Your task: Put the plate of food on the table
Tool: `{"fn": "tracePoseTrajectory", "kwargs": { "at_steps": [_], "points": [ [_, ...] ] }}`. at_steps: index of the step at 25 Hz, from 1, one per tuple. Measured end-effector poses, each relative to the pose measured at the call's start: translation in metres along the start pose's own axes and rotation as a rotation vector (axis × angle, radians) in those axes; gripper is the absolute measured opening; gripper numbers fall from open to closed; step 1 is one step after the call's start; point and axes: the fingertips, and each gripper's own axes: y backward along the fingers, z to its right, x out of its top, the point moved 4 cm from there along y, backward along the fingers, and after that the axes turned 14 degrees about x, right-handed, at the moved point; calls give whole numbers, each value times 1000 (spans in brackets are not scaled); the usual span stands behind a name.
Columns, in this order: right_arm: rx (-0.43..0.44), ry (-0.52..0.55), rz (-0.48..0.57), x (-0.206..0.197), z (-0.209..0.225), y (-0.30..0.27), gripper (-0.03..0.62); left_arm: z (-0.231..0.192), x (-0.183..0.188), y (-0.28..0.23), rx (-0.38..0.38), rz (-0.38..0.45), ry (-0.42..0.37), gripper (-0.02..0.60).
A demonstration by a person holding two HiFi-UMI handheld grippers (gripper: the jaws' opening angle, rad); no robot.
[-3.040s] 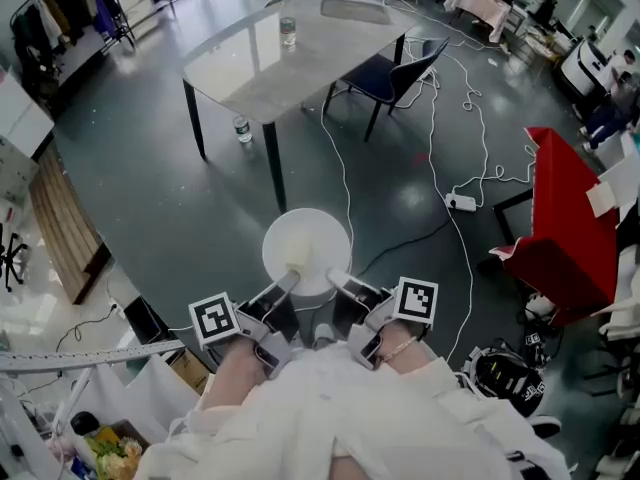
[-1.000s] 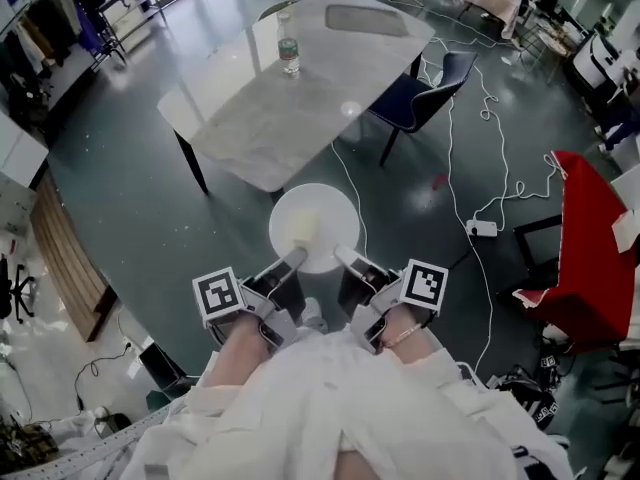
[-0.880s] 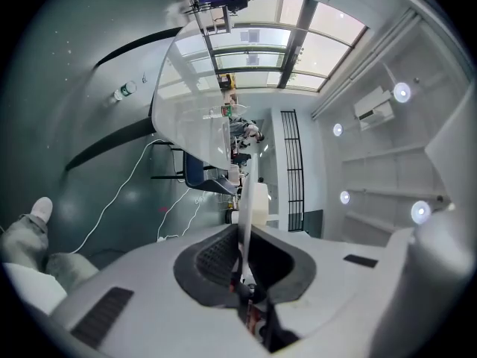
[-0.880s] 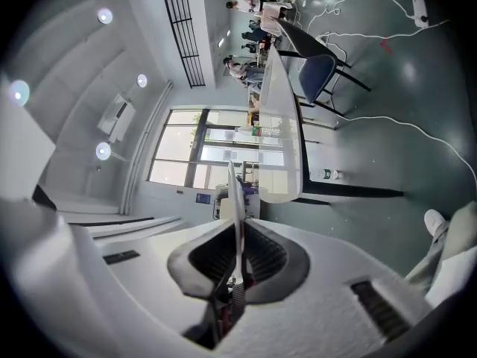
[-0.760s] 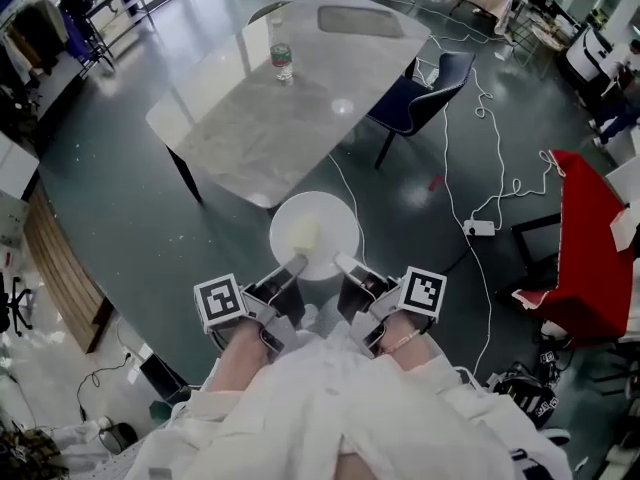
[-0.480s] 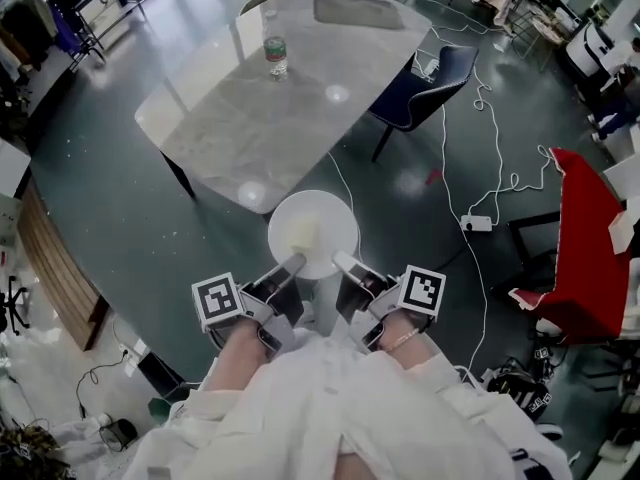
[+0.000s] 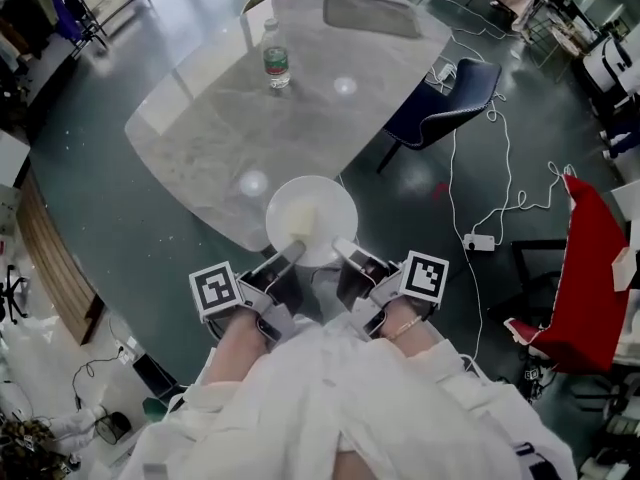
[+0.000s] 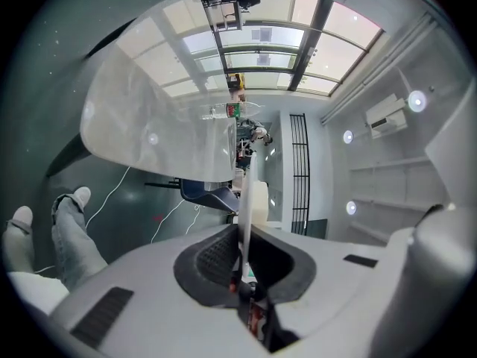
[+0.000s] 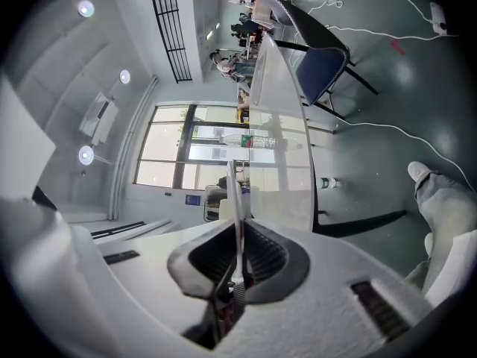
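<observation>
Because the food (image 7: pixel 300 217) presumably must not slide, left gripper (image 7: pixel 292 253) and right gripper (image 7: pixel 343 249) are both clenching the plate (image 7: pixel 330 206) by its near rim, holding it level just ahead of the jaws, above the table (image 7: pixel 200 118) edge.

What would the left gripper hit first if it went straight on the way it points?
Beyond the plate clamped in the left gripper, the table comes first. The left gripper view looks down on its top, so it would probably slide over the near edge; height is uncertain.
</observation>
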Motion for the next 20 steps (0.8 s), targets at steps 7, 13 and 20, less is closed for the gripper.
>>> {"fn": "tracePoseTrajectory", "kwargs": {
  "at_steps": [7, 13, 20],
  "points": [
    [9, 23, -52, 69, -4, -38, 14, 29, 45, -50, -21, 44, 16, 34],
    [23, 22, -75, 113, -8, -62, 14, 50, 73, -81, -23, 69, 6, 34],
    [58, 33, -126, 153, -11, -83, 14, 70, 94, -109, -40, 114, -13, 34]
  ]
}}
